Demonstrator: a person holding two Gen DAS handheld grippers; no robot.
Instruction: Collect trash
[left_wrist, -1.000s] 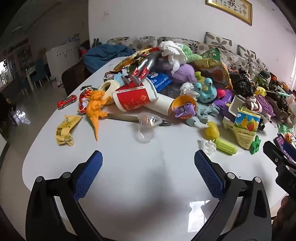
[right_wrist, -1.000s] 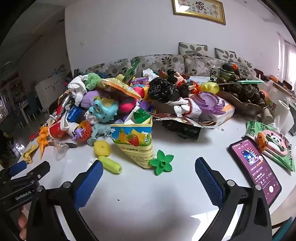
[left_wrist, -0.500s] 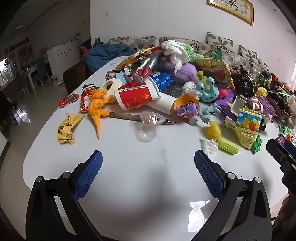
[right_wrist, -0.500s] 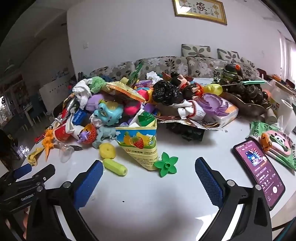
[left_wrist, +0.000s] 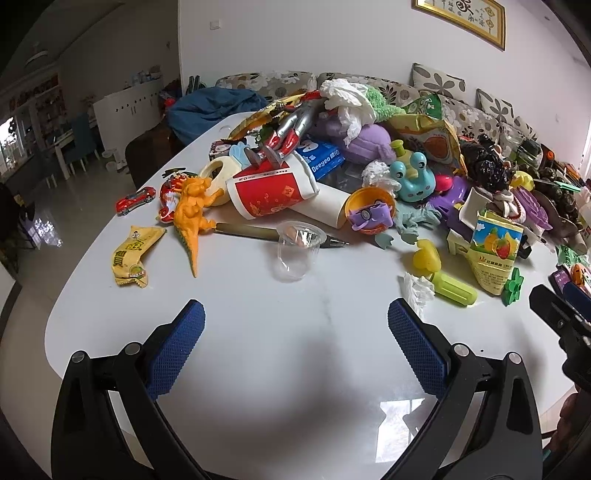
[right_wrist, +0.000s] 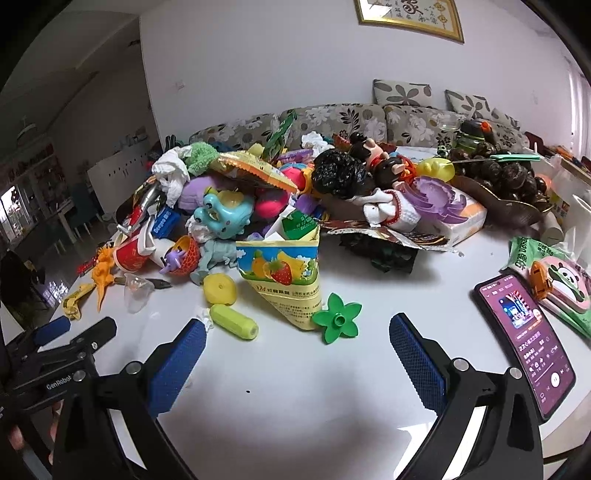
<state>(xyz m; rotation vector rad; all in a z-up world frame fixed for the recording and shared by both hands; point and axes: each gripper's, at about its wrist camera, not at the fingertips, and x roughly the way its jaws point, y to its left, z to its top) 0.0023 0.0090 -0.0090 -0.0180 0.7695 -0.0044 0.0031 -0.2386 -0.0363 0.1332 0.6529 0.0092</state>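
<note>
Both tools hovered low over the near, bare part of the white desk (left_wrist: 295, 350), and nothing had been picked up yet. The left hand-held gripper (left_wrist: 295, 350) stood with its jaws spread wide and empty; the right hand-held gripper (right_wrist: 297, 365) was equally wide and empty.

Trash lay mixed with toys along the far side of the desk. Straight ahead of the left hand-held gripper sat a clear plastic cup (left_wrist: 297, 249), tipped on its side with its mouth facing away toward the pile and its base toward the jaws, so its long axis ran roughly along the approach line. A yellow snack wrapper (left_wrist: 133, 256) lay well to the left of it, its long axis running away from the camera. A crumpled white tissue (left_wrist: 417, 290) lay just beyond the left tool's right-side finger, touching a lime-green plastic piece (left_wrist: 452, 288).

Ahead of the right hand-held gripper stood a fruit-printed snack bag (right_wrist: 286, 273), pointed end toward the jaws, with a green flower block (right_wrist: 338, 321) beside it.

By my reading, the cup was the left tool's nearest centred target, and the bag the right's.
</note>
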